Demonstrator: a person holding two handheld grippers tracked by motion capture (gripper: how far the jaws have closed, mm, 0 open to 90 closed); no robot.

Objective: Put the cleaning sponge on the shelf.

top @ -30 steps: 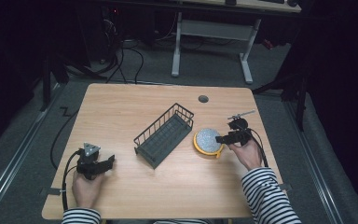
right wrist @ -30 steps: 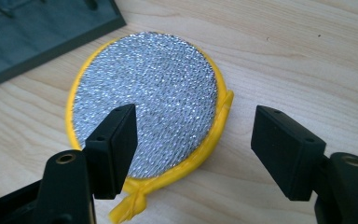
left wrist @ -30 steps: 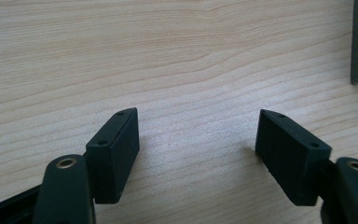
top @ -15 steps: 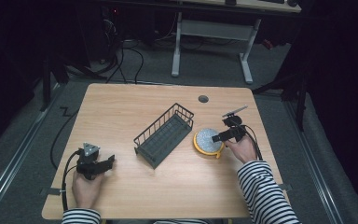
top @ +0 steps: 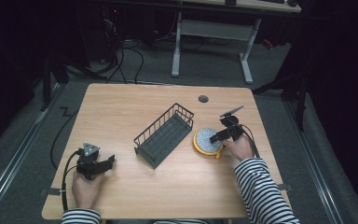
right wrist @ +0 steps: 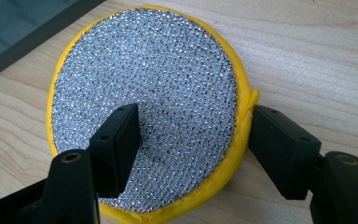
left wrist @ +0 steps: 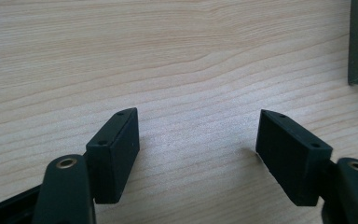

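Two spread tongs: my left gripper [top: 103,163] idles wide apart over bare table [top: 121,116] nearest me, while my right gripper [right wrist: 193,140] has advanced to straddle the yellow-rimmed scouring pad's [right wrist: 144,93] edge beside the wire basket [top: 164,134], so a pinch and lift looks imminent.

No legible text or labels anywhere

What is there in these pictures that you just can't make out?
- Whether the right gripper touches the round scrubbing pad: right gripper view, one jaw over its silver face, one beyond its yellow rim.
- Pad's underside: lies against the table.
- Wire basket: cut to a dark corner by the left gripper view's edge.
- Small dark disc: high view, too small to identify.
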